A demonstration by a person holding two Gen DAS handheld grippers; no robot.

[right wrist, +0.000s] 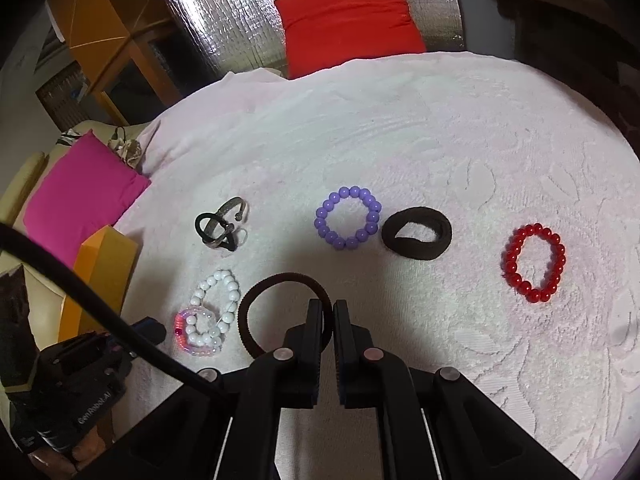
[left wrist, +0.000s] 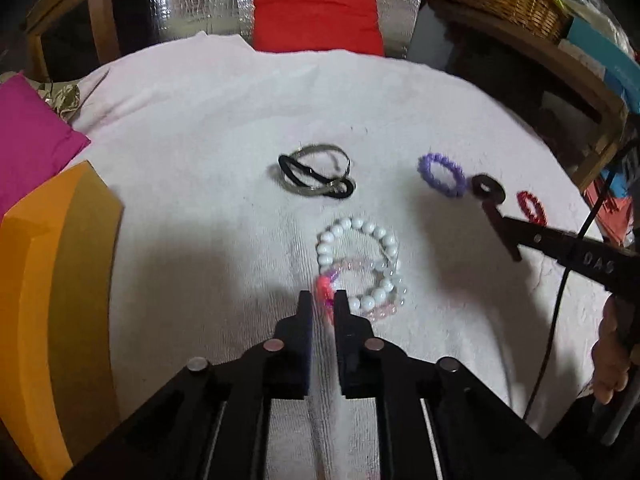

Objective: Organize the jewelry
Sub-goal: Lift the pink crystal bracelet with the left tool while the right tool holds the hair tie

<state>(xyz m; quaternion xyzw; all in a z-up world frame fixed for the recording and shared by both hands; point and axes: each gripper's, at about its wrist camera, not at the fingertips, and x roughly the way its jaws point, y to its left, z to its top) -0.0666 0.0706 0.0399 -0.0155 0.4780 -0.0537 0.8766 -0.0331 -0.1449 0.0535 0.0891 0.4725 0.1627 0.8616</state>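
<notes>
Hair tie, dark brown [right wrist: 280, 312]: thin loop pinched at its near side by the right gripper [right wrist: 328, 312]; jaws nearly pressed together on the band. Lifted or resting on the towel: cannot tell. Probably being carried to join like items.
Clear pink bracelet [left wrist: 352, 276]: lies under the white bead bracelet [left wrist: 360, 256] on the towel [left wrist: 200, 160]; its pink-glowing end sits between the tips of the left gripper [left wrist: 323, 302], jaws narrow, apparently pinching it. Contact blurred.
White and pink pair: overlapping, left of centre; looks like a sorted group.
Metal bangle [right wrist: 228, 220]: crossed by a thin black hair tie [right wrist: 208, 226], farther back; a second tangled group.
Purple bead bracelet [right wrist: 347, 218]: middle, lying flat.
Wide black scrunchie [right wrist: 416, 238]: just beside the purple one, apart.
Red bead bracelet [right wrist: 534, 264]: far right, alone.
Orange box [left wrist: 60, 280]: left edge, likely the container; inside not visible.
Pink cushion [right wrist: 84, 196], red cushion [right wrist: 348, 16]: off the towel.
Hard to read: left view is motion-blurred, and the right gripper there covers part of the scrunchie.
</notes>
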